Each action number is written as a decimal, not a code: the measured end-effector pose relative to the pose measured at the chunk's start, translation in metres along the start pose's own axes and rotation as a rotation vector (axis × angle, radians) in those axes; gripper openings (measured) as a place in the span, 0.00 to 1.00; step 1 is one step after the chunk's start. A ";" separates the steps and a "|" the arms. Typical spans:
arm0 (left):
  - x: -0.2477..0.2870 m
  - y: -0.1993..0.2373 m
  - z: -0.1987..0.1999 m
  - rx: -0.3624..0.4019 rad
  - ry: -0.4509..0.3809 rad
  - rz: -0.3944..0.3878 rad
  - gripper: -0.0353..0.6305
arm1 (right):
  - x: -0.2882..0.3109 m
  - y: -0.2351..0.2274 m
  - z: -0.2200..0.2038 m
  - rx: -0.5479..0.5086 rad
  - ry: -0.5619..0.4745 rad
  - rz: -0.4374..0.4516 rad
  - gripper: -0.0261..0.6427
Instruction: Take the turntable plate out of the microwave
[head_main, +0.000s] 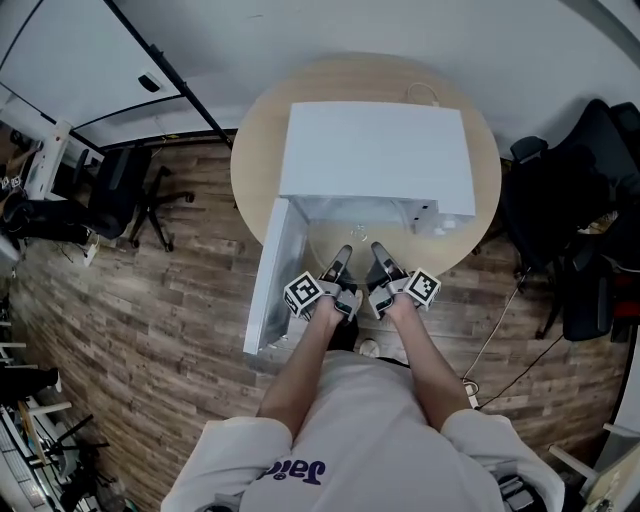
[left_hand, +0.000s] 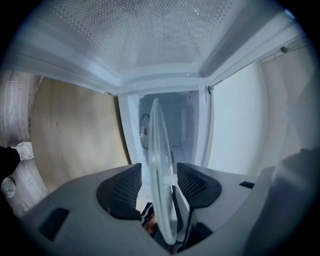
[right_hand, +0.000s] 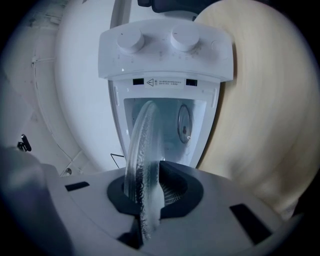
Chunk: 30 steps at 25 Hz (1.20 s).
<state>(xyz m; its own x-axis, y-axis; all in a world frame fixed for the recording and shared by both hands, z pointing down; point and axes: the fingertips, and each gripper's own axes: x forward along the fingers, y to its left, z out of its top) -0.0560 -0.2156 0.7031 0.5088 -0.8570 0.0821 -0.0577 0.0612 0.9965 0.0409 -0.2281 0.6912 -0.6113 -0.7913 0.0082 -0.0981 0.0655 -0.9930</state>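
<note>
The white microwave (head_main: 375, 155) stands on a round wooden table (head_main: 484, 190) with its door (head_main: 268, 285) swung open to the left. The clear glass turntable plate (head_main: 357, 236) sits at the mouth of the cavity, partly out. My left gripper (head_main: 343, 256) is at its near rim; in the left gripper view the plate (left_hand: 157, 145) runs edge-on between the jaws of this gripper (left_hand: 157, 181), which stand wide apart with a gap on each side, so it is open. My right gripper (head_main: 379, 251) is shut on the plate's rim (right_hand: 141, 142), its pads (right_hand: 170, 192) pressing the glass.
The microwave's control panel with two knobs (right_hand: 165, 47) shows in the right gripper view. A dark office chair (head_main: 565, 210) stands right of the table, another chair (head_main: 125, 190) at the left. A cable (head_main: 500, 340) trails over the wooden floor.
</note>
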 end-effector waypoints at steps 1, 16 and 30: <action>0.000 -0.003 0.001 0.005 -0.004 -0.006 0.38 | -0.004 0.002 0.000 0.001 -0.001 0.001 0.09; -0.025 -0.032 -0.022 -0.059 0.013 -0.036 0.11 | -0.056 0.022 -0.012 0.121 -0.020 -0.023 0.09; -0.052 -0.094 -0.037 -0.031 0.024 -0.112 0.11 | -0.073 0.081 -0.015 0.023 0.061 0.047 0.09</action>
<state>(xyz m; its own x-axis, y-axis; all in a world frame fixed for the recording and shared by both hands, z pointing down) -0.0448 -0.1579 0.6058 0.5314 -0.8466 -0.0300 0.0271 -0.0184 0.9995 0.0652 -0.1561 0.6120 -0.6619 -0.7489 -0.0316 -0.0511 0.0872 -0.9949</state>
